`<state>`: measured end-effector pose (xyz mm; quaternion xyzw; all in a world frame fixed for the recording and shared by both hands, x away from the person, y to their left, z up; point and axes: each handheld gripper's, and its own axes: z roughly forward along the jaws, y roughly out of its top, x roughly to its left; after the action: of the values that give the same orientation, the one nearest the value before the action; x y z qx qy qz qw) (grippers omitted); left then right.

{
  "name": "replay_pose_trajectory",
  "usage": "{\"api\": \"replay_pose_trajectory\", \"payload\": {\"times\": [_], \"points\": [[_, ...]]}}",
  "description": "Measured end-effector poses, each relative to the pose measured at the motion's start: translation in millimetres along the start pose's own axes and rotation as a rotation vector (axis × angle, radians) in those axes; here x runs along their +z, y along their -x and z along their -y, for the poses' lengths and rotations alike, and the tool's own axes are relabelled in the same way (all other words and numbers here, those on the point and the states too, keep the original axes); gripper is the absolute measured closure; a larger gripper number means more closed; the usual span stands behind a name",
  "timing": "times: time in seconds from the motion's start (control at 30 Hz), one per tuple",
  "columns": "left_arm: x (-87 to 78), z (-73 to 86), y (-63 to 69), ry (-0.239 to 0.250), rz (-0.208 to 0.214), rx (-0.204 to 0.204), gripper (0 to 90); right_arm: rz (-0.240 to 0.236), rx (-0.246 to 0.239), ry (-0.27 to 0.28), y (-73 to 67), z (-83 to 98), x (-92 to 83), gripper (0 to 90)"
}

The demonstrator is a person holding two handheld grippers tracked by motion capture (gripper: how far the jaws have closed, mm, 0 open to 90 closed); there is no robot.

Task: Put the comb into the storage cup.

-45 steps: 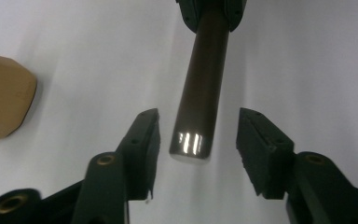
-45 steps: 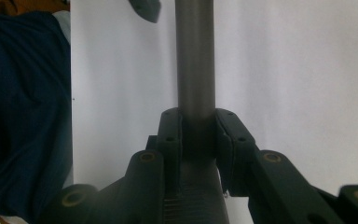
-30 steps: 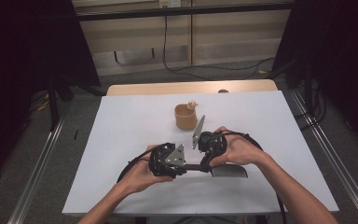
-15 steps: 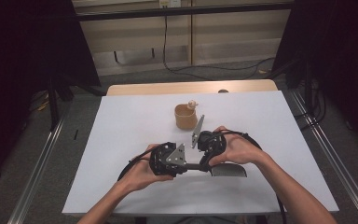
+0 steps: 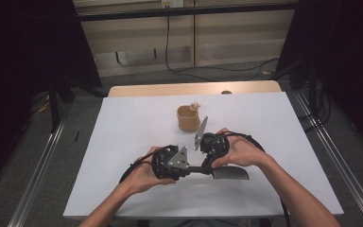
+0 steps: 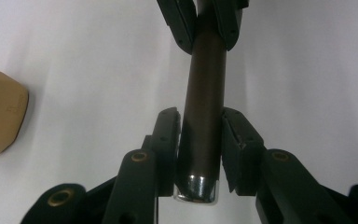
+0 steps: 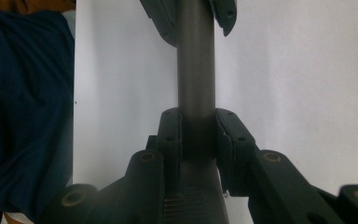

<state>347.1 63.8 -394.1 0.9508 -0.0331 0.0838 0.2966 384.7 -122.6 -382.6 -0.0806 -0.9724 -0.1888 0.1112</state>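
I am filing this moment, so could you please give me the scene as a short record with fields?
Held thing: cleaver, dark handle, blade flat on the table
Left tongs: shut on the handle near its metal end cap, having just closed further
Right tongs: shut on the handle at the blade end
Surface: white table
Behind the hands: tan cup, standing apart

The high view looks forward and down over the white rectangular table [image 5: 123,142]. Both gripper views face each other, very near, sharing the dark cylindrical metal handle [image 6: 205,107].
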Motion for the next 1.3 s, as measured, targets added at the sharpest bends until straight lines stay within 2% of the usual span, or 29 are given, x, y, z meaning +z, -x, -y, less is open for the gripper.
{"api": "replay_pose_trajectory", "payload": {"times": [0.2,0.4,0.43,0.63,0.73,0.77,0.97,1.03,1.1,1.17,1.27,1.3], "points": [[3.2,0.2,2.3,-0.009,0.002,0.001,69.2,0.008,-0.018,-0.010,-1.4,-1.8,3.2,72.8],[5.1,3.2,2.1,0.000,0.007,-0.027,69.9,0.015,-0.012,-0.006,-2.4,-2.2,1.0,72.7],[5.7,3.0,1.7,-0.009,0.011,-0.014,70.2,0.014,-0.012,-0.006,-2.3,-2.2,0.9,72.7],[10.4,2.4,5.4,-0.020,0.029,-0.013,72.5,0.007,-0.038,-0.019,-1.3,-1.6,2.6,72.1],[9.1,2.9,3.3,-0.017,0.049,-0.030,72.6,0.005,-0.039,-0.013,-2.0,-0.8,1.4,72.0],[8.6,3.4,3.4,-0.002,0.048,-0.051,72.6,0.006,-0.044,-0.009,-2.2,-0.9,0.8,72.0],[7.0,4.8,0.9,0.015,0.050,-0.069,72.7,0.012,-0.023,0.007,-1.9,0.0,-2.9,70.4],[9.2,8.1,-3.0,0.029,0.064,-0.098,72.7,0.027,-0.010,0.007,-0.9,0.7,-3.3,68.3],[10.4,10.6,-4.3,0.017,0.054,-0.111,72.7,0.037,-0.001,0.019,1.4,1.8,-4.2,64.4],[9.9,13.2,-6.0,0.019,0.062,-0.116,72.8,0.065,0.020,0.038,0.7,2.1,-7.4,61.9],[7.2,16.5,-8.2,0.044,0.038,-0.146,72.8,0.086,0.027,0.095,0.5,3.0,-15.9,53.7],[4.9,17.3,-10.2,0.043,0.052,-0.149,72.8,0.099,0.037,0.111,0.8,4.0,-19.0,51.4]]}}
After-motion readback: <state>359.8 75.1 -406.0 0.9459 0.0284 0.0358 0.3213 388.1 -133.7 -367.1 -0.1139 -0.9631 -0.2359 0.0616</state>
